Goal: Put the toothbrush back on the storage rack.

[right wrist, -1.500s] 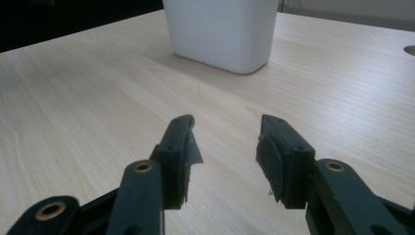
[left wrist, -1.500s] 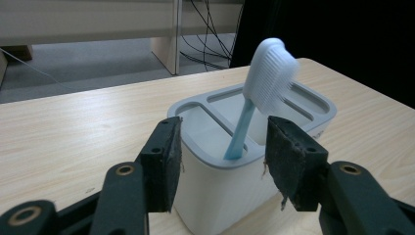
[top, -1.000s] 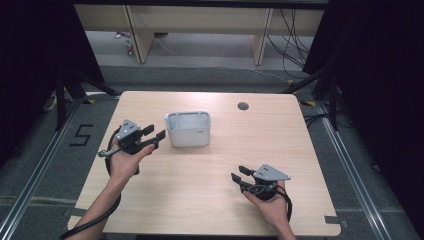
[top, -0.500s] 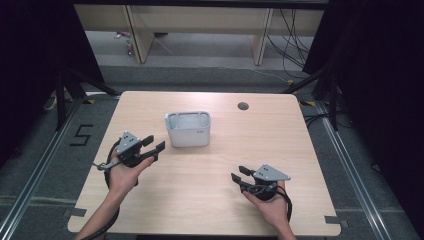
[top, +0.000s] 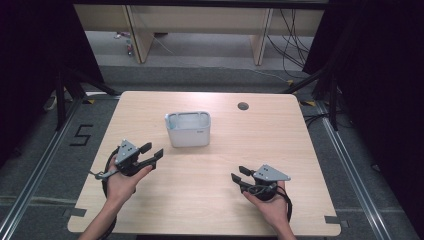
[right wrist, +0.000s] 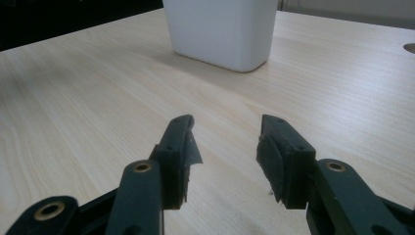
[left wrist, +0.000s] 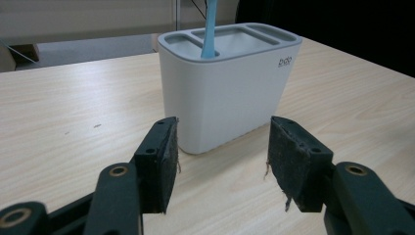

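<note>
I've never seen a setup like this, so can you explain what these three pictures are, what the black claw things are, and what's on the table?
There is no machine here. A person sits at a wooden table and holds a hand-operated claw in each hand. The picture from above shows the left claw and the right claw, each in a hand. The other two pictures come from small cameras riding on the claws, looking out between their two black jaws.

On the table stands a white holder with a grey top split into compartments. The left claw's camera shows a blue stick standing in one compartment; what it is cannot be told. Near the far edge the table has a small round hole.

Both claws are open and hold nothing. The left claw points at the holder from close by, without touching it; the right claw is farther off.
</note>
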